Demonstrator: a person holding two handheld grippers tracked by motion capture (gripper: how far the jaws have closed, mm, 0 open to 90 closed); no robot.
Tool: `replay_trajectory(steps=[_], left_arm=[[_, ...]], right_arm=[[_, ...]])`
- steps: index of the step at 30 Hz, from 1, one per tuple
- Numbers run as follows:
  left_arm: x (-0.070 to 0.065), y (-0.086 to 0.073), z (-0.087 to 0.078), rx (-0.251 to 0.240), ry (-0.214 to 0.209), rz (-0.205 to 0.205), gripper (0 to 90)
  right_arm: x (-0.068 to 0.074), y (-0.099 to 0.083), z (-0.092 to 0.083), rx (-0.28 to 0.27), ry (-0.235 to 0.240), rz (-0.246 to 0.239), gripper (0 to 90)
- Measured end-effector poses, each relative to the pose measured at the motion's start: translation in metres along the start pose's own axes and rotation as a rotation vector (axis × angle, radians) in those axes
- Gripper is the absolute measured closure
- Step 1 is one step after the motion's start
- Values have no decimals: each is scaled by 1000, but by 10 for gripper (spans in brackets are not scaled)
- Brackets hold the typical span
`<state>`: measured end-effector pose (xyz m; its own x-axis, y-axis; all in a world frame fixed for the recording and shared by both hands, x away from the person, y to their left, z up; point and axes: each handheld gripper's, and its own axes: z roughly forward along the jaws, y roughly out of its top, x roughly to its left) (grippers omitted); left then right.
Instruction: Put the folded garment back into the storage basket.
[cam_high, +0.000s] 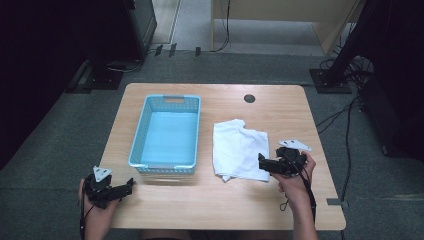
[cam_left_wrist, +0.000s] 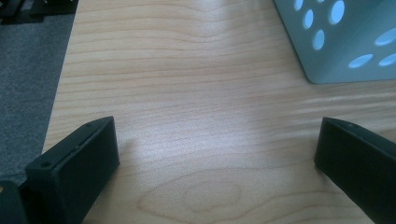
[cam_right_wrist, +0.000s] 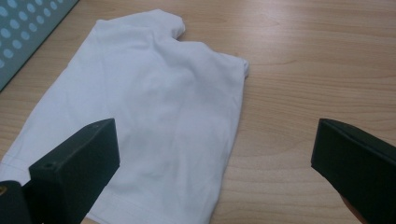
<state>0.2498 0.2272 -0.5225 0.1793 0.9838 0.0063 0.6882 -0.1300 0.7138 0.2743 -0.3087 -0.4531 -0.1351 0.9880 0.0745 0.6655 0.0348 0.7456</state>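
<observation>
A folded white cloth (cam_high: 239, 148) lies flat on the wooden table (cam_high: 220, 200), right of a light blue plastic basket (cam_high: 167, 131) that holds nothing. My right gripper (cam_high: 262, 163) is open at the cloth's near right corner; in the right gripper view the cloth (cam_right_wrist: 154, 107) spreads ahead, with the left jaw over its near edge and the right jaw over bare wood. My left gripper (cam_high: 129, 186) is open at the table's near left corner, just short of the basket's front. In the left gripper view a corner of the basket (cam_left_wrist: 343, 39) shows at the upper right.
A dark round cable hole (cam_high: 249, 98) sits near the table's far edge. Grey carpet surrounds the table, with black stands and cables on the right and a pale wooden desk beyond.
</observation>
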Motion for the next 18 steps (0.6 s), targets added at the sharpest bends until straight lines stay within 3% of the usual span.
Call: replay_trajectory(steps=[8,18], left_arm=[[0,0,0,0,-1,1,0],[0,0,0,-1,-2,1,0]], right_arm=[[8,5,5,-15,35,6,4],[24,13,14,-17,50,-20,28]])
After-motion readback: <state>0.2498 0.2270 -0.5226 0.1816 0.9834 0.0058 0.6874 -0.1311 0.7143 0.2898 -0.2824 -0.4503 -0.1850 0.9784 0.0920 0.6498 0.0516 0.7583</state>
